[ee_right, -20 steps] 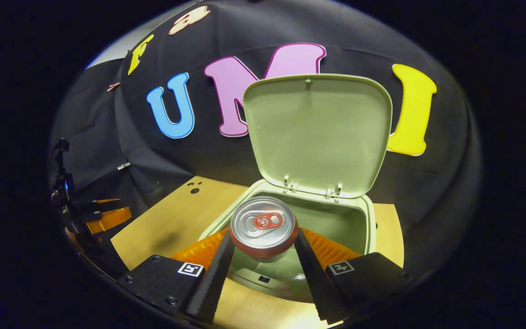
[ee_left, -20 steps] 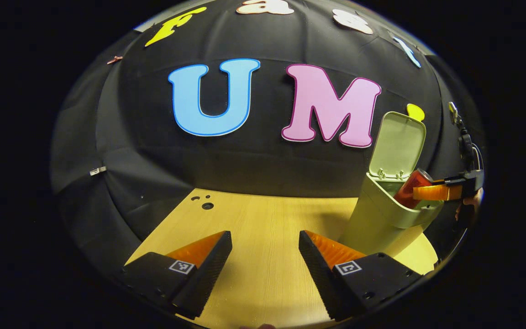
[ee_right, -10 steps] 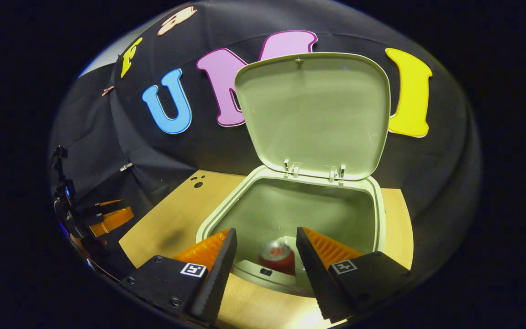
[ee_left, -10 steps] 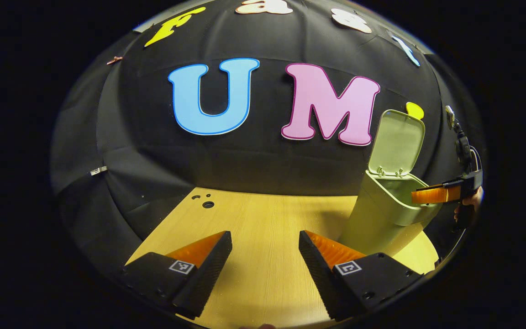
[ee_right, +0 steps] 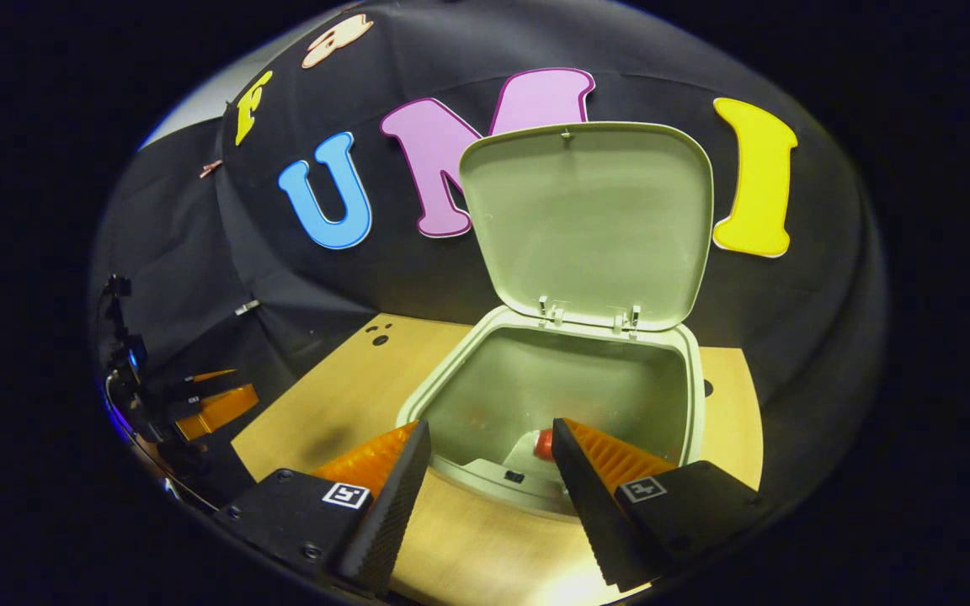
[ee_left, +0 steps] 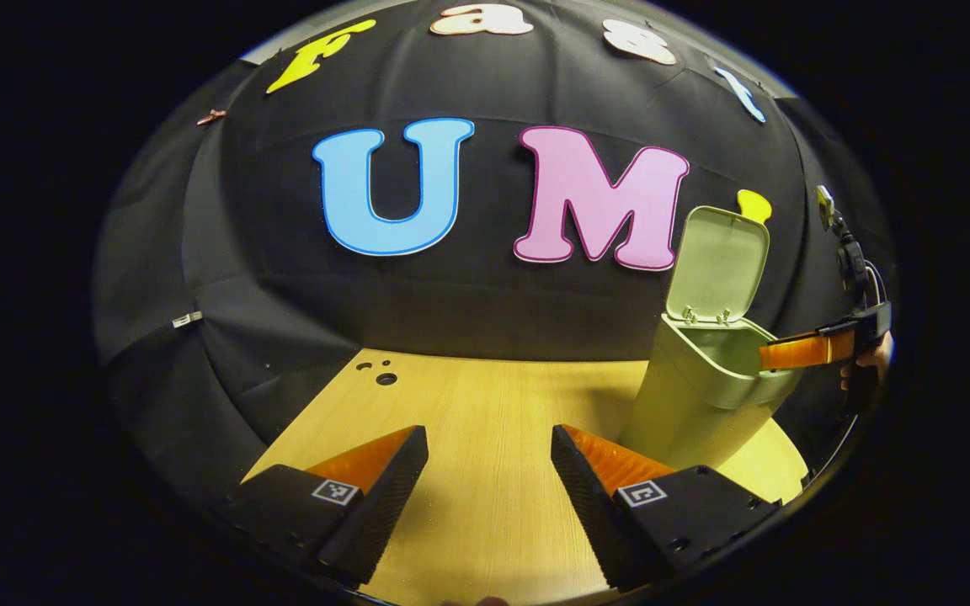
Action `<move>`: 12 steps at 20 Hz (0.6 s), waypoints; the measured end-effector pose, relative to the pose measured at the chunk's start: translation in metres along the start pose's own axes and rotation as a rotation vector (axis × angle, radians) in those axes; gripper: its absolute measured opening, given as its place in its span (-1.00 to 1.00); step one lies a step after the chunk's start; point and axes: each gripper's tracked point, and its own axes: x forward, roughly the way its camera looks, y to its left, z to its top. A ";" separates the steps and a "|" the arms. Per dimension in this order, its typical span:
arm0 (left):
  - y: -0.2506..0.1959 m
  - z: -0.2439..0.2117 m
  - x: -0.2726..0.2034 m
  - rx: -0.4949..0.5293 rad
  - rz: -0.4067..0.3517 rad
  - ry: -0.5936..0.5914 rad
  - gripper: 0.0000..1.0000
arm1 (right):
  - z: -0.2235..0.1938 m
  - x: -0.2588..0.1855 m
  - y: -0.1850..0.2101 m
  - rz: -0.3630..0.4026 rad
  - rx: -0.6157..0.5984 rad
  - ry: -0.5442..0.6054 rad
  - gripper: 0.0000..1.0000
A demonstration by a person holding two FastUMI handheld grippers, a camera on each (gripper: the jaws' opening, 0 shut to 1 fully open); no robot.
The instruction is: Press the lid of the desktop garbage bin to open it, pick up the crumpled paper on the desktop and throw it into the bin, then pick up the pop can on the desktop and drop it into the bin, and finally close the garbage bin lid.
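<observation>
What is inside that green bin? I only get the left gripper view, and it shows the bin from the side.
Observer: In the right gripper view, a red bit of the pop can shows low inside the bin.
Operator: Is the gripper above it holding anything?
Observer: No. The right gripper is open over the bin's near rim, with nothing between its fingers.

ridged fingers (ee_right: 392,480), square tags, perhaps screws
</observation>
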 end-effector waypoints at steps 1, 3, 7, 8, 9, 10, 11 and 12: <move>0.000 0.000 -0.002 -0.001 0.001 -0.003 0.92 | 0.005 -0.003 0.000 -0.004 -0.008 -0.010 0.83; 0.000 0.001 -0.007 -0.008 0.000 -0.010 0.91 | 0.016 -0.011 0.000 -0.015 -0.038 -0.043 0.83; -0.004 0.001 -0.014 -0.010 -0.011 -0.014 0.91 | 0.045 -0.023 0.010 -0.010 -0.082 -0.109 0.97; -0.005 0.001 -0.016 -0.010 -0.014 -0.016 0.91 | 0.052 -0.027 0.012 -0.010 -0.095 -0.124 1.00; -0.006 0.001 -0.017 -0.010 -0.017 -0.018 0.91 | 0.059 -0.027 0.013 -0.013 -0.105 -0.135 0.98; -0.006 0.002 -0.018 -0.010 -0.019 -0.020 0.91 | 0.066 -0.028 0.014 -0.013 -0.111 -0.148 0.98; -0.007 0.002 -0.020 -0.009 -0.021 -0.020 0.91 | 0.075 -0.029 0.016 -0.014 -0.113 -0.163 0.98; -0.008 0.002 -0.022 -0.009 -0.022 -0.021 0.92 | 0.084 -0.030 0.017 -0.013 -0.113 -0.179 0.98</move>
